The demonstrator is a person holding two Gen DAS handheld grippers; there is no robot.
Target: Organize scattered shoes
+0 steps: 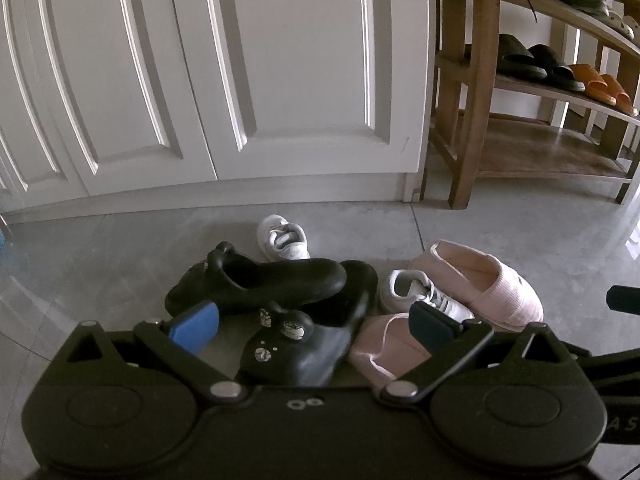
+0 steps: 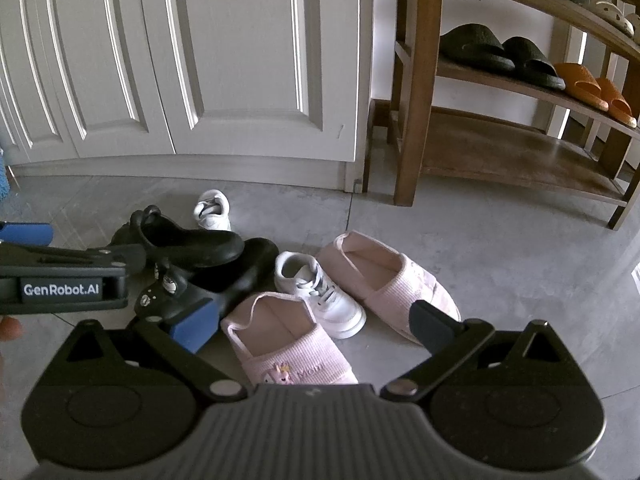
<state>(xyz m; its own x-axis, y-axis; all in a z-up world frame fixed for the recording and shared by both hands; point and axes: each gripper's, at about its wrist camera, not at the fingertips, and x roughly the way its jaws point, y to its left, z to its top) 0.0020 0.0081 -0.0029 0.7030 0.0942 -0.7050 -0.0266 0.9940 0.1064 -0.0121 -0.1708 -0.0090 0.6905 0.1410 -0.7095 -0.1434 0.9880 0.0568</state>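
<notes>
both of my grippers are hovering low over a pile of shoes on the grey tiled floor (image 2: 500,248), and neither has anything in it. my left gripper (image 1: 312,326) has its fingers spread wide, with the near black rubber clog with white charms (image 1: 296,348) sitting in the gap. my right gripper (image 2: 316,320) is just as wide apart, over the near pink ribbed fabric slipper with a cartoon print (image 2: 288,348).

the pile: a second black rubber clog (image 1: 260,280) lies tipped on top of the near one, on the left. a small white sneaker (image 2: 320,294) sits in the middle, between the near slipper and the other pink fabric slipper (image 2: 384,276), touching both as far as i can tell. another small white sneaker (image 2: 212,210) is off on its own, farther back, near the white panelled cabinet doors (image 2: 180,60).

the wooden shoe rack (image 2: 416,80) stands far right, with dark slides (image 2: 500,52) and orange slides (image 2: 592,90) on its middle shelf.
</notes>
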